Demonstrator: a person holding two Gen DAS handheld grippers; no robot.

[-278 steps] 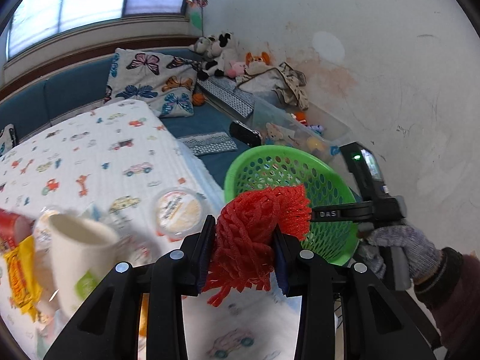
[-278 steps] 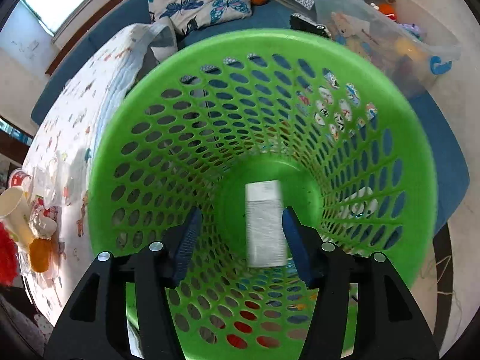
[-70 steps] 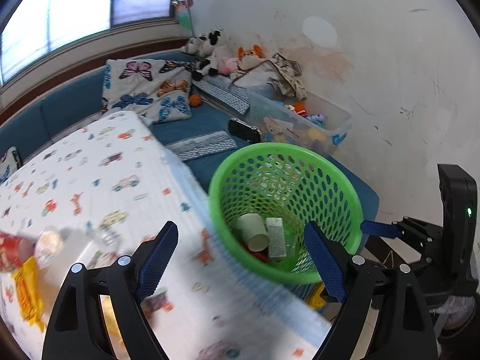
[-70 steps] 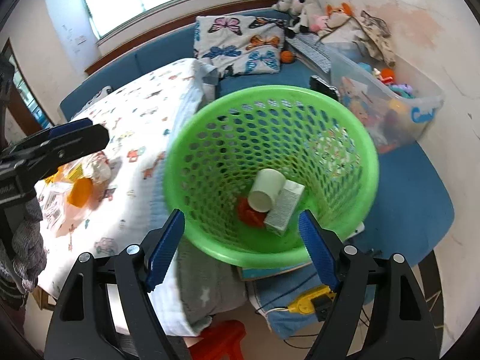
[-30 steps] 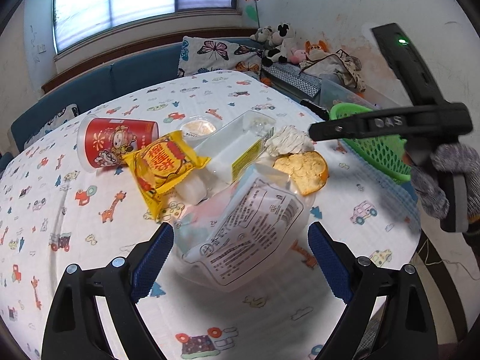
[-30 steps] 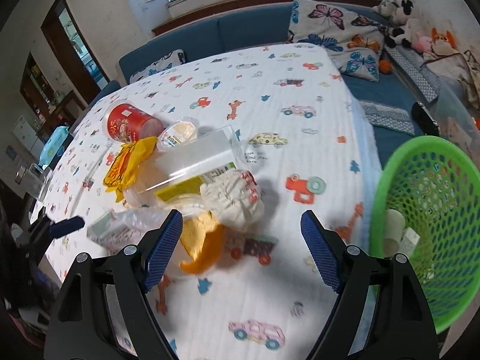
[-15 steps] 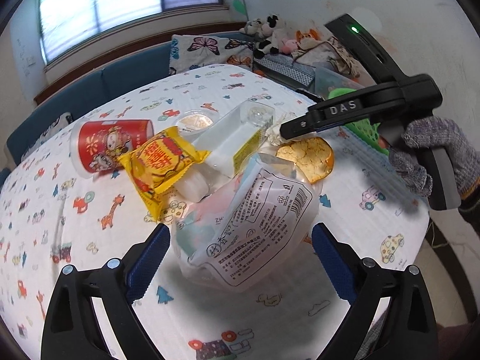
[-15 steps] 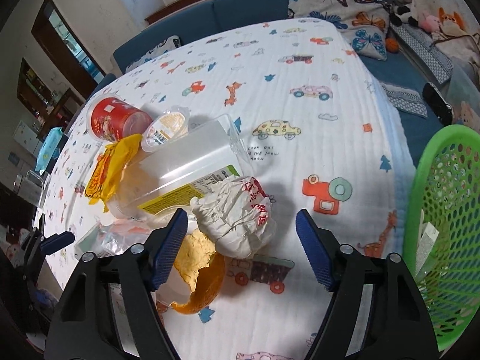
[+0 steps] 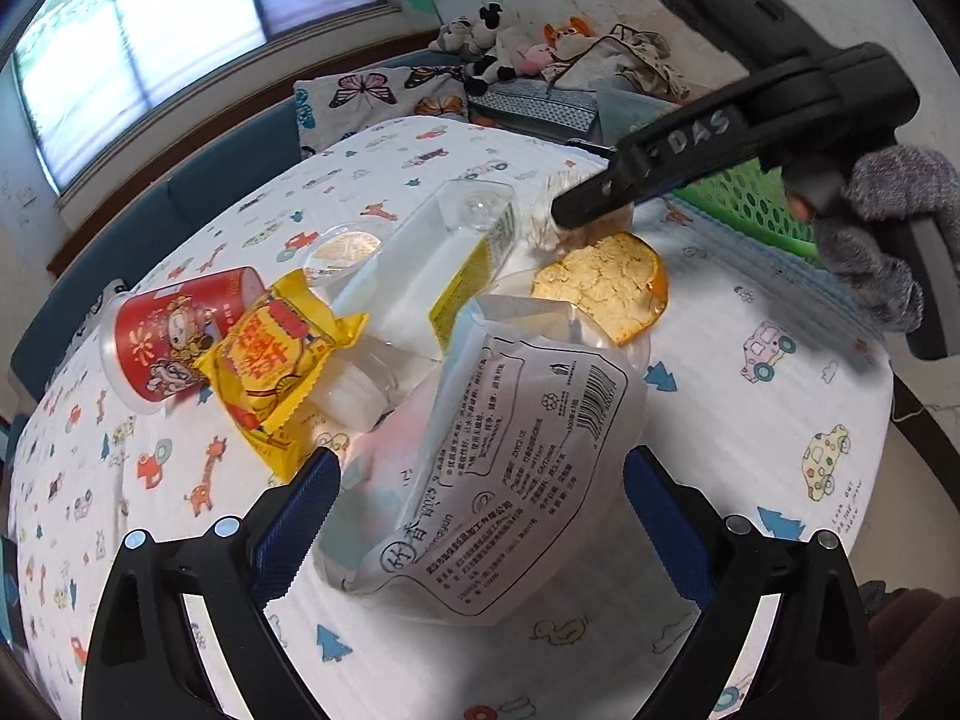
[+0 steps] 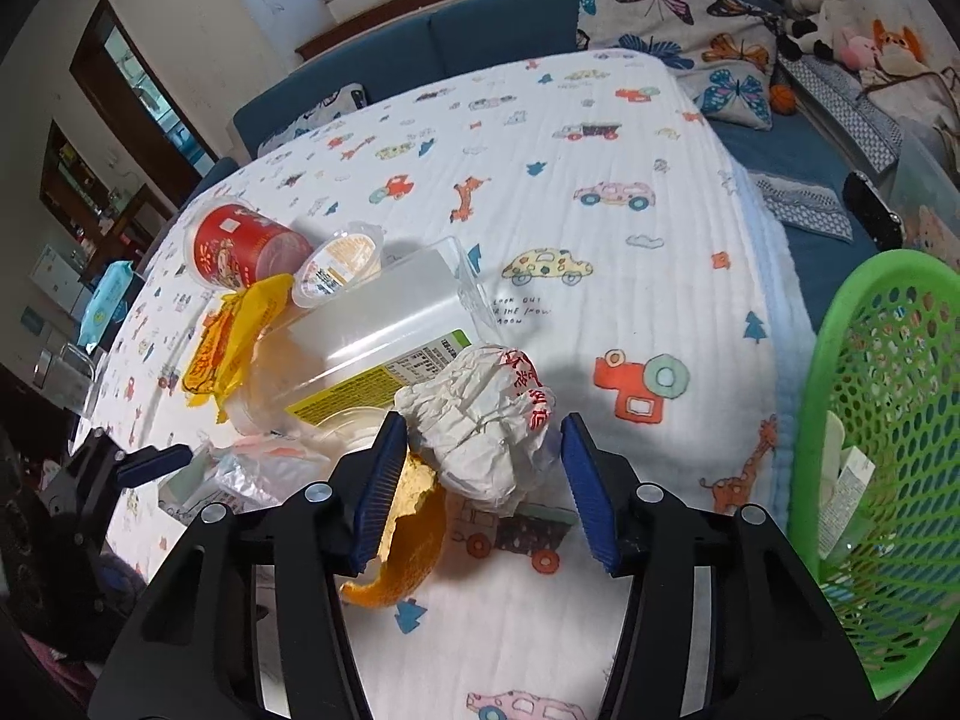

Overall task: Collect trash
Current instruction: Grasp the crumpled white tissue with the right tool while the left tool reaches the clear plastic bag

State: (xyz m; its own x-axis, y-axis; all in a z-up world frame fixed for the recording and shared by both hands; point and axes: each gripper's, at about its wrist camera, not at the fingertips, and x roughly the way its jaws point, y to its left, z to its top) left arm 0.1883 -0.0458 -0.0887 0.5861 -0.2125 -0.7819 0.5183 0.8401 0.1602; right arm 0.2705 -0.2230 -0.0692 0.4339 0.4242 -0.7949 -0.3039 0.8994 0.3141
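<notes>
I am no longer working over the green basket [image 10: 888,420]; both grippers are now facing the litter on the table [image 10: 600,120]. My right gripper [image 10: 480,480] has just been closing its jaws around the crumpled white paper wrapper [image 10: 480,420], which is sitting between the pads, not yet pinched. My left gripper [image 9: 480,516] is dropping closer over the clear printed plastic bag [image 9: 510,462], its jaws opened wider and now straddling it.
</notes>
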